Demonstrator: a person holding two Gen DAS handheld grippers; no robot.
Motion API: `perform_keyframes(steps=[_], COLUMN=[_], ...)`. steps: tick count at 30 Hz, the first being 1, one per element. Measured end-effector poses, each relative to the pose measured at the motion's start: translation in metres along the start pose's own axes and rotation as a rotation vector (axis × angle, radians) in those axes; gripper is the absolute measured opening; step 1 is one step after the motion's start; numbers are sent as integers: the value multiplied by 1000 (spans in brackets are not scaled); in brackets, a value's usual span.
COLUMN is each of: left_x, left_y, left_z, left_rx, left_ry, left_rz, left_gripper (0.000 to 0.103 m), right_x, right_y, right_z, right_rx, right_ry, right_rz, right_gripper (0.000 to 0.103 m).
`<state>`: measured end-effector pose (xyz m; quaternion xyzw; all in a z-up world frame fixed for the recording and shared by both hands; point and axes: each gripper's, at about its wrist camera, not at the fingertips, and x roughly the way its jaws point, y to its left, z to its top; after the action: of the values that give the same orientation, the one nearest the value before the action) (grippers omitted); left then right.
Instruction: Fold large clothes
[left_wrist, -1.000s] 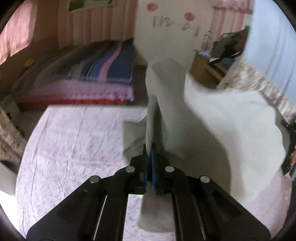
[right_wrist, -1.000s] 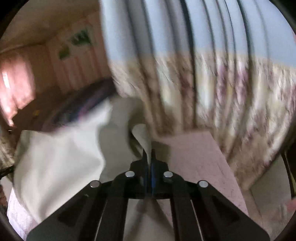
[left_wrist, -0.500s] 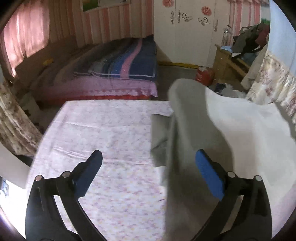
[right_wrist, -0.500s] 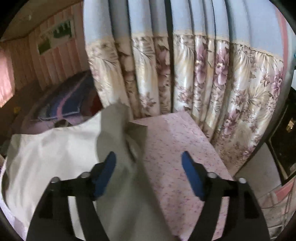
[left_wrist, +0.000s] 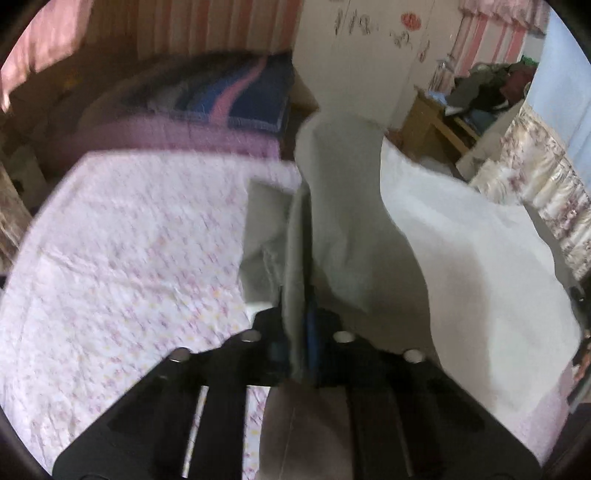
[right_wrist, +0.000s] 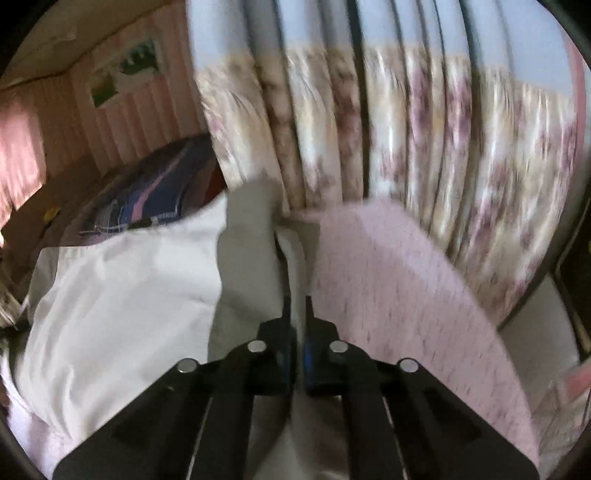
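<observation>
Both black two-finger grippers, left (left_wrist: 301, 325) and right (right_wrist: 297, 321), had just closed, each clamped on a fold of the large white cloth garment (left_wrist: 461, 251), which hung above the pink floral-sheeted bed (left_wrist: 122, 258)

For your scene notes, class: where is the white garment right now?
The garment hangs over the floral sheet, pinched at one edge by the left tongs and at the other by the right tongs, with the curtain behind.
</observation>
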<state>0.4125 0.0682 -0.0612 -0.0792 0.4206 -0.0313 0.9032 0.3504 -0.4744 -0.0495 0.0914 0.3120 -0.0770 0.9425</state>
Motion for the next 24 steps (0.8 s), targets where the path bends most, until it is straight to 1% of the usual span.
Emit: perform_keyframes(steps=[2,4,5,6,7,8,10,11,12,14,16,19,22,24], left_x=[-18,-25,-23,-18,-6,9,29,34,36,37,41,46,49,51], left_y=[1,4,6,6,8,15,20,20,18,11,7,3,3,1], left_z=[3,4,5,6,5,3,-2,-3,-4,-3,-7,-10,-9,-11], left_rx=[-13,-28,-34,-30,-22,-32,-52,-46,-28,29,60,89,82,85], left_ry=[-99,-153,-159,-144,-115,-69,-4,5,5,-10,-9,-7,4,11], left_rz=[-30,-40,-40,-31,-18,-17,-21,-14,6,77,113,145,148,154], left_gripper=[4,6,6,8,9,9,10,12,15,20,23,25,25,26], right_x=[-10,-11,-7,1,11,20,36,41,49,54,56,64,68,73], right_y=[8,11,13,13,11,7,-1,-3,-5,-11,-15,-21,-27,-27], right_z=[2,2,1,-2,-6,-9,-15,-16,-18,-18,-19,-21,-23,-25], right_rx=[-29,-43,-59,-74,-74,-58,-19,-14,-7,16,37,69,98,94], right_ry=[-86,-130,-135,-110,-78,-46,17,32,58,84,99,146,173,203], right_rz=[-32,-75,-103,-136,-148,-147,-137,-143,-147,-144,-152,-139,-116,-115], right_gripper=[4,4,4,4,4,4,4,4,4,4,5,6,6,6])
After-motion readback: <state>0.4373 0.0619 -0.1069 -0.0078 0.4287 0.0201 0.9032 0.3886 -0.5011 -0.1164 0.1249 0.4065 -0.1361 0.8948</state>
